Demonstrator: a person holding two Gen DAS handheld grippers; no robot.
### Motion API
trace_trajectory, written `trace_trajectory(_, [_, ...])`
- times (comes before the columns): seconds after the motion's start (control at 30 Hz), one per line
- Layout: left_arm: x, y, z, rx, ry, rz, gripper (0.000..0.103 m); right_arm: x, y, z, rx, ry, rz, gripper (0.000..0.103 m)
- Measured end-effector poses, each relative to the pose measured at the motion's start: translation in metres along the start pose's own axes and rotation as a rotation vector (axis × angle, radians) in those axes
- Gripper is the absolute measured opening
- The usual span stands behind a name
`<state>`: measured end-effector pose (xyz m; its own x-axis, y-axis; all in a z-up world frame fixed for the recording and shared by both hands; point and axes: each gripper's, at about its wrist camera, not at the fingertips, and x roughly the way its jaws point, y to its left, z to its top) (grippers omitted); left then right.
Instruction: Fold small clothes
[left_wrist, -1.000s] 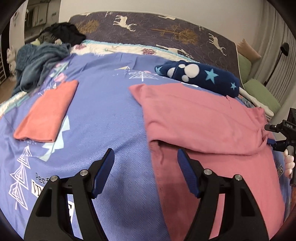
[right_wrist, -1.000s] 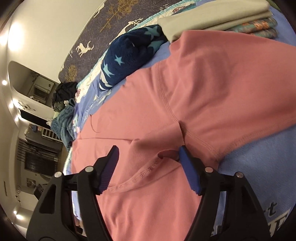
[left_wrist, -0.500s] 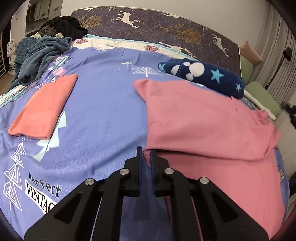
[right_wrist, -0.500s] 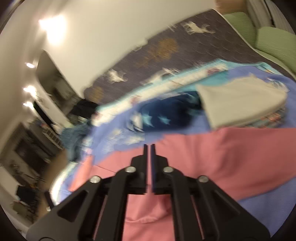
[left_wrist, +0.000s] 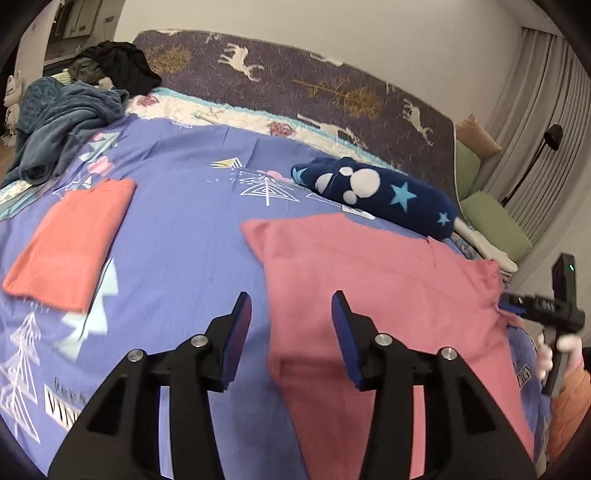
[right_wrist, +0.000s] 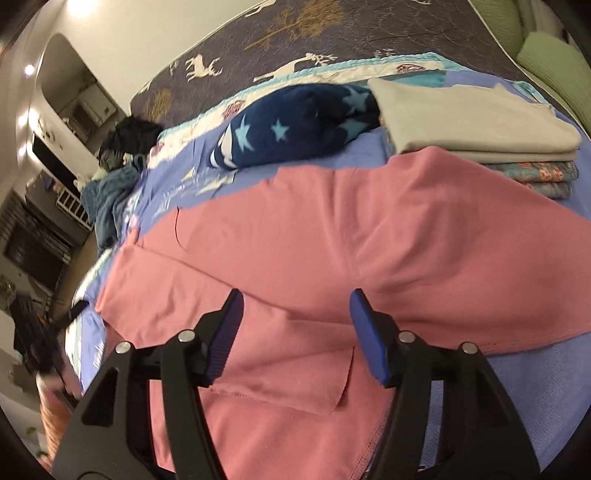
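A pink shirt (left_wrist: 373, 273) lies partly folded on the blue bedspread (left_wrist: 177, 206), its far half laid over the near half; it also fills the right wrist view (right_wrist: 332, 236). My left gripper (left_wrist: 291, 332) is open and empty, just above the shirt's left edge. My right gripper (right_wrist: 295, 332) is open and empty above the shirt's folded layers; it shows at the far right in the left wrist view (left_wrist: 532, 306). A folded orange garment (left_wrist: 70, 240) lies to the left.
A navy star-patterned fleece (left_wrist: 380, 192) lies beyond the shirt. A stack of folded clothes (right_wrist: 476, 136) sits at the right. Rumpled blue and black blankets (left_wrist: 66, 110) are at the far left corner. Green cushions (left_wrist: 495, 225) line the right side.
Both grippers were open one second ago, shut half a second ago, and are open again now. The shirt's fold lies further over the near half.
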<state>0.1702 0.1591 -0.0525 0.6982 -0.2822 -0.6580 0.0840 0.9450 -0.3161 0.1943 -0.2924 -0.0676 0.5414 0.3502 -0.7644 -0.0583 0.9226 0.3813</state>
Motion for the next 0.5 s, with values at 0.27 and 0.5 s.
trace_trajectory(0.27, [0.105,0.018,0.05,-0.115,0.17,-0.035,0.013,-0.014,-0.01,-0.005,0.005,-0.02,-0.023,0.062])
trace_trajectory(0.5, [0.086,0.05,0.054,-0.189,0.014,-0.064,0.003,-0.024,-0.022,-0.009,0.007,-0.032,-0.015,0.064])
